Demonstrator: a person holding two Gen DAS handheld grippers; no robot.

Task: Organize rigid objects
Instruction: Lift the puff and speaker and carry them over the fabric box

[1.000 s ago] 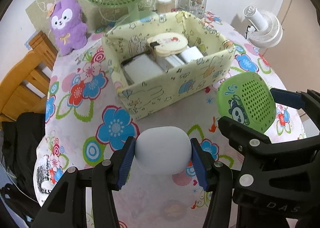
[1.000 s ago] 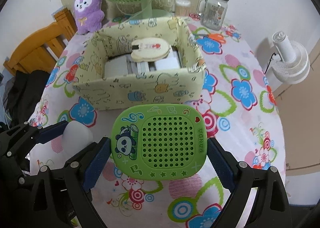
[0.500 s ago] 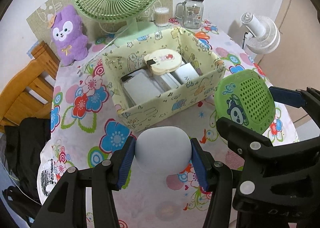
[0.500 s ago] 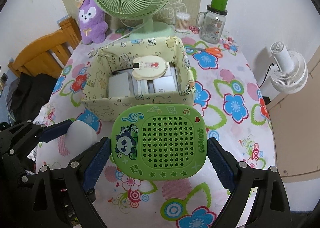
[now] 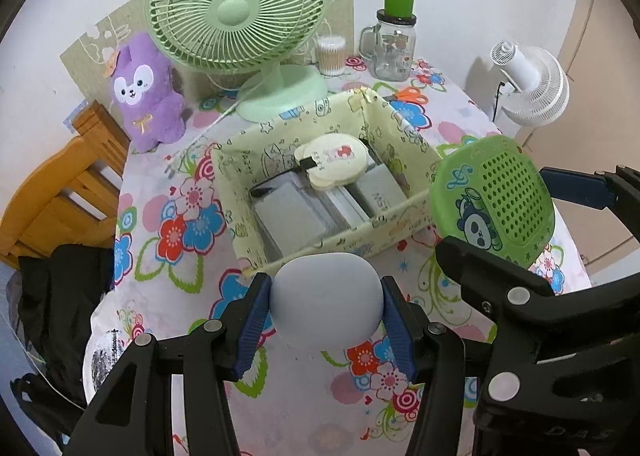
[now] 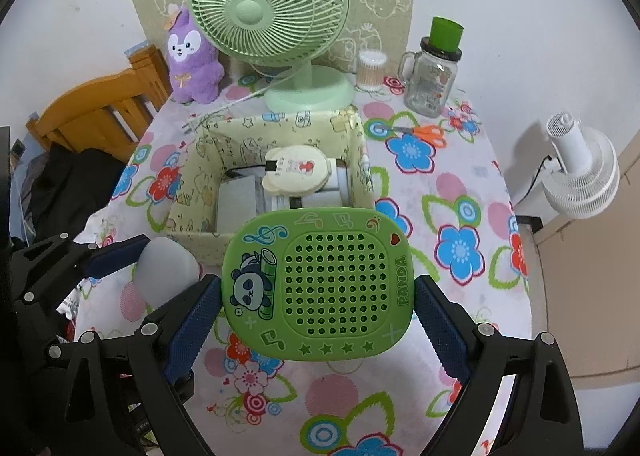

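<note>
Flowered cloth (image 5: 168,296) covered our table, with a ribbed green fan (image 5: 238,12) at twelve o'clock by the white wall. We saw our left gripper (image 5: 325,306) clamped on a smooth pale egg-shaped object (image 5: 325,304) and our right gripper (image 6: 318,296) clasping a perforated green plastic panda case (image 6: 320,284), both raised at six o'clock of the soft fabric box (image 5: 256,216)

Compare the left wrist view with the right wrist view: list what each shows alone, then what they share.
Left wrist only: the left gripper head-on, shut on the grey egg-shaped object.

Right wrist only: the right gripper head-on, shut on the green panda case, its PANDA lettering readable.

Both: the yellow fabric box, green desk fan, purple plush, glass mug jar and orange scissors.
</note>
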